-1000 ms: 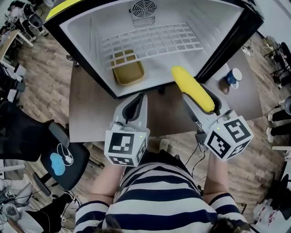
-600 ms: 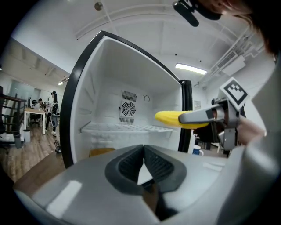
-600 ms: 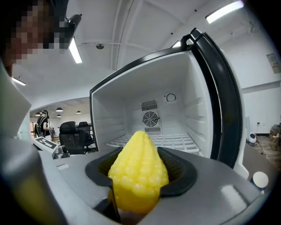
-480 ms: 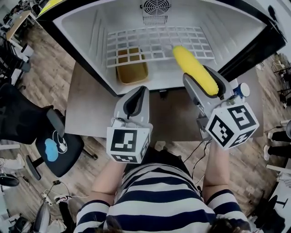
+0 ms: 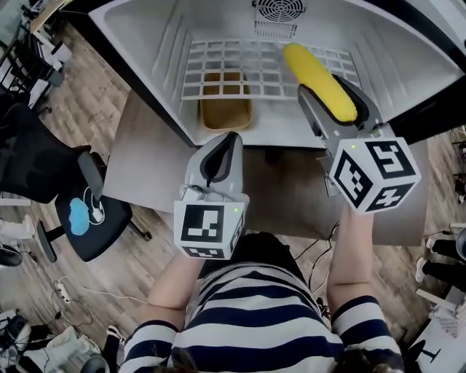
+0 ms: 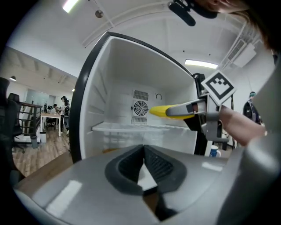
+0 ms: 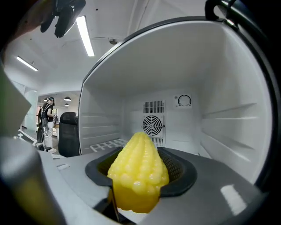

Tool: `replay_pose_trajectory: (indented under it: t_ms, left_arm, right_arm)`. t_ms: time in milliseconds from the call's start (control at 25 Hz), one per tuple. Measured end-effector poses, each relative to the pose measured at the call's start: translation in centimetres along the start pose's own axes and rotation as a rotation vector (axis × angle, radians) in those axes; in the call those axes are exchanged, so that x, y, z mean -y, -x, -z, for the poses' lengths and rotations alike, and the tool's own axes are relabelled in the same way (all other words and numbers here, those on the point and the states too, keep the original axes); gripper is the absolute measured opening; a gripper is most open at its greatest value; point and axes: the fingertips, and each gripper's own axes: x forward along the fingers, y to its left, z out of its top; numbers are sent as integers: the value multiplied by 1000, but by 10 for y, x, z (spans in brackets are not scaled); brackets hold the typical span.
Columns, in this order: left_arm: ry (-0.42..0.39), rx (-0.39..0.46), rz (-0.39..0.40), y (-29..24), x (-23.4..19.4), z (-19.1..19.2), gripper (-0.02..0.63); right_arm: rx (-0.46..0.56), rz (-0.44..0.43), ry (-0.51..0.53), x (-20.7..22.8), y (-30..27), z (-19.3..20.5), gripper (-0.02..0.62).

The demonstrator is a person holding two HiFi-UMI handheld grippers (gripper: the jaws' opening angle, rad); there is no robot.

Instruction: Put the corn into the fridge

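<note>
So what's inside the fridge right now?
A wire shelf, a brown tub under it, a fan at the back, and the corn, held above the shelf by the right gripper. Corn and gripper cover part of the shelf.

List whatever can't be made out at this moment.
- Corn, rear end: hidden between the jaws of the right gripper in the head view; the right gripper view shows only its tip.
- Brown tray: its back part lies under the wire shelf, head view.
- Dial on the back wall of the fridge: markings too small, right gripper view.
- Cup: too small for detail, left gripper view.
</note>
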Motion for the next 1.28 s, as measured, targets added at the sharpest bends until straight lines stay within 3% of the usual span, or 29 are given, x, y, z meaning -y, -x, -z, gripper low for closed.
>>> replay_pose_trajectory:
  t_ms: [600,1280]
  left_arm:
    - [12,8,-83,-13,-15,18,0]
    - [1,-22,-69,-12,-17,28,0]
  right_arm:
    - [-106,4,246,-5,-62,14,249]
    - [-203,4,368,-8,-78,32,250]
